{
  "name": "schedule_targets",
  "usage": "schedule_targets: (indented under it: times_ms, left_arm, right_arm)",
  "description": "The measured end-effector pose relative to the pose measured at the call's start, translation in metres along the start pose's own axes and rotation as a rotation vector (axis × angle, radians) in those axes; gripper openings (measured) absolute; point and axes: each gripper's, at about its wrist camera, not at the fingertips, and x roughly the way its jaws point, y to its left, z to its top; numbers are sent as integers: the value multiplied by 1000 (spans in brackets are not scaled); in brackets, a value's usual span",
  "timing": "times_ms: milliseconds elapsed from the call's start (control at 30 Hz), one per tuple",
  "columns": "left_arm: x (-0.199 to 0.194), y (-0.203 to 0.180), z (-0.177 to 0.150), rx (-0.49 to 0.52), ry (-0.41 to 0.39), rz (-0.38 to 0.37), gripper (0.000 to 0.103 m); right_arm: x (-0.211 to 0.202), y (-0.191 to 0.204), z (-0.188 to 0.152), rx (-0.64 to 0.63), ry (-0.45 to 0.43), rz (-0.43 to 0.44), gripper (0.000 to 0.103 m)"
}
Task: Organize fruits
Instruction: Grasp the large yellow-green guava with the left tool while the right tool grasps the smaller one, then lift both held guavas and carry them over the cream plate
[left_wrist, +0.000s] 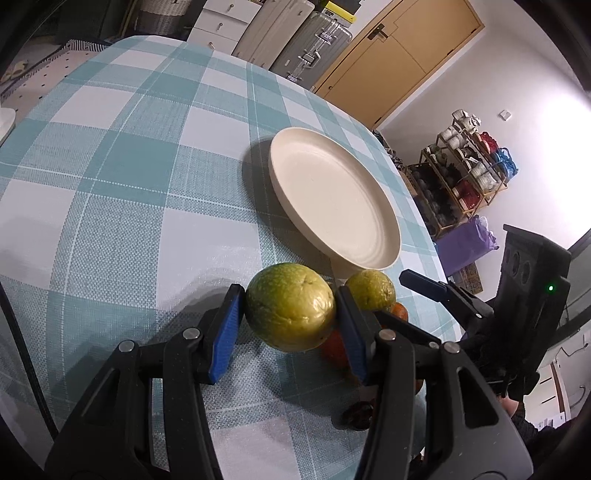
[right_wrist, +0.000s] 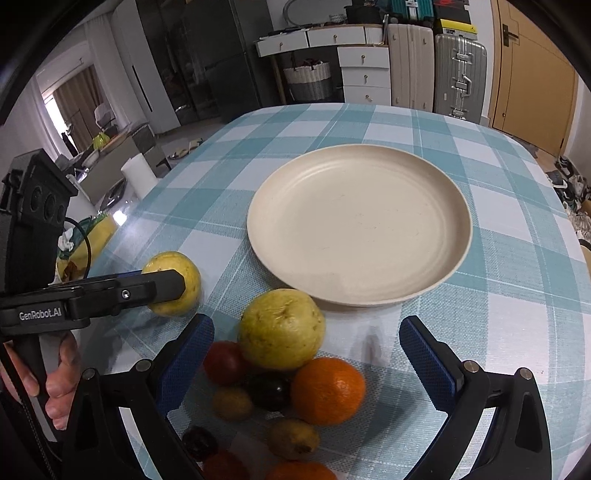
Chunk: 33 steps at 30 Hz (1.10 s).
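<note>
Fruit (left_wrist: 290, 306) yellow-green, pinched between the blue pads of the left gripper (left_wrist: 290, 325), just short of the cream plate (left_wrist: 384, 258) on the checked tablecloth (left_wrist: 110, 166). Right gripper (right_wrist: 306, 354) spread wide, holding nothing, over a cluster: pale guava (right_wrist: 281, 329), orange (right_wrist: 328, 390), red fruit (right_wrist: 223, 362), near the plate
</note>
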Motion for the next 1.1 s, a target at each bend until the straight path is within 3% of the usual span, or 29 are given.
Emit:
schedule_targets:
  times_ms: [267,567,633,1100]
  left_arm:
    - [1,5,-4,-14,10,-12,47]
    - [-1,14,-8,-32,11,-14,47]
    - [-1,14,-8,-35,12,-15,47]
    - [-4,12,-7,-26,11,0,47]
  right_arm:
    - [9,10,2,-38,28,-26,101]
    - [20,16,3,-53,67,-49,71]
    - [21,16,3,-49,76,-30,56]
    - [10,15,3,-19,34,19,53]
